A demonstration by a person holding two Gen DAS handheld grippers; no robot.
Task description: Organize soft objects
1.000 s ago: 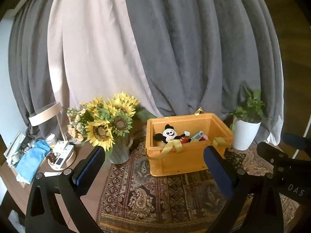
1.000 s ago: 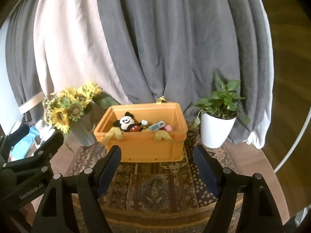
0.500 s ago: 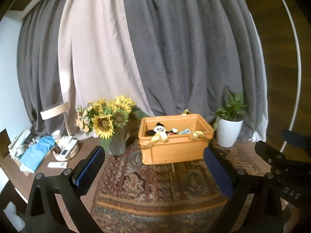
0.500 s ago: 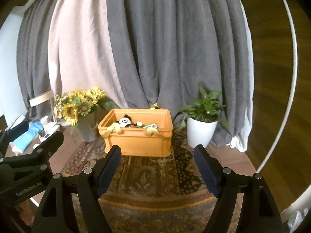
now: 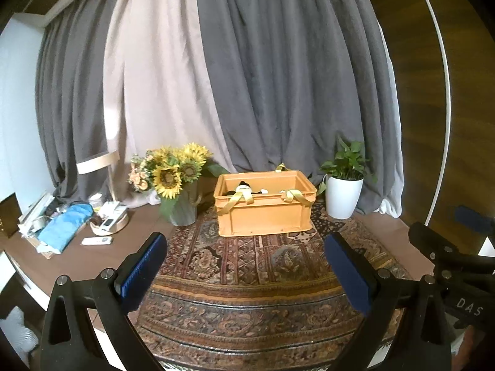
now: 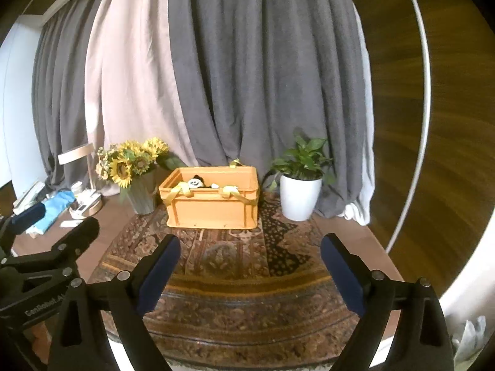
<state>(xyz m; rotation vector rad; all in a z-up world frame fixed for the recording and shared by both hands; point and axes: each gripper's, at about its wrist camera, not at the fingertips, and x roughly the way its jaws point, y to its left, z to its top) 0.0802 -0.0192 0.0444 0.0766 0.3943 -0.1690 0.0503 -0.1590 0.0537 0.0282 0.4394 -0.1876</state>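
An orange crate (image 5: 264, 213) with yellow straps stands on a patterned rug (image 5: 247, 278); it also shows in the right wrist view (image 6: 213, 207). A black-and-white plush toy (image 6: 196, 182) lies inside it, mostly hidden by the rim; in the left wrist view only its top (image 5: 244, 187) shows. My left gripper (image 5: 246, 247) is open and empty, well back from the crate. My right gripper (image 6: 249, 249) is open and empty, also well back. Each gripper shows at the edge of the other's view.
A vase of sunflowers (image 5: 176, 182) stands left of the crate and a white potted plant (image 5: 343, 191) right of it. Clutter with a blue cloth (image 5: 66, 225) lies at far left on the brown table (image 5: 133, 232). Grey curtains (image 5: 278, 77) hang behind.
Both grippers have pulled back and away from the crate, which now looks smaller and farther. Their jaws have stayed open and empty.
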